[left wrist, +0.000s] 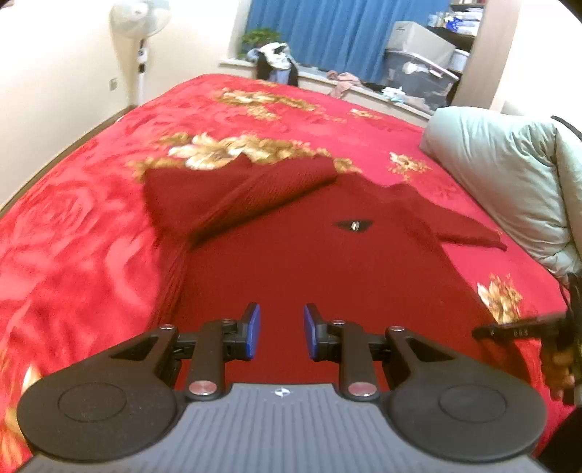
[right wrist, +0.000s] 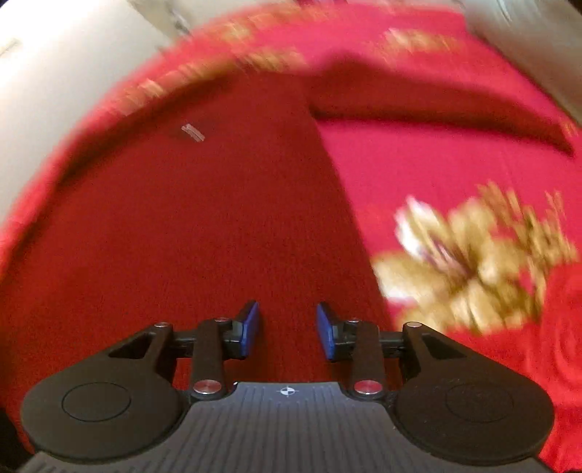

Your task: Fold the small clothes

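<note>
A dark red knit sweater (left wrist: 291, 254) lies flat on a red flowered bedspread (left wrist: 91, 233). Its left sleeve (left wrist: 254, 193) is folded across the chest, and the right sleeve (left wrist: 465, 229) reaches out toward a pillow. A small dark badge (left wrist: 353, 225) sits on the chest. My left gripper (left wrist: 282, 333) hovers over the sweater's lower body, open, with nothing between its blue pads. The right wrist view is blurred. There my right gripper (right wrist: 287, 331) is open above the sweater (right wrist: 182, 236) near its right side edge, with nothing in it. The sleeve (right wrist: 418, 109) stretches off to the right.
A pale green pillow (left wrist: 509, 182) lies at the bed's right side. A person's hand with the other gripper (left wrist: 538, 342) shows at the right edge. A standing fan (left wrist: 140, 43), blue curtains (left wrist: 345, 32) and a cluttered window ledge (left wrist: 400, 91) lie beyond the bed.
</note>
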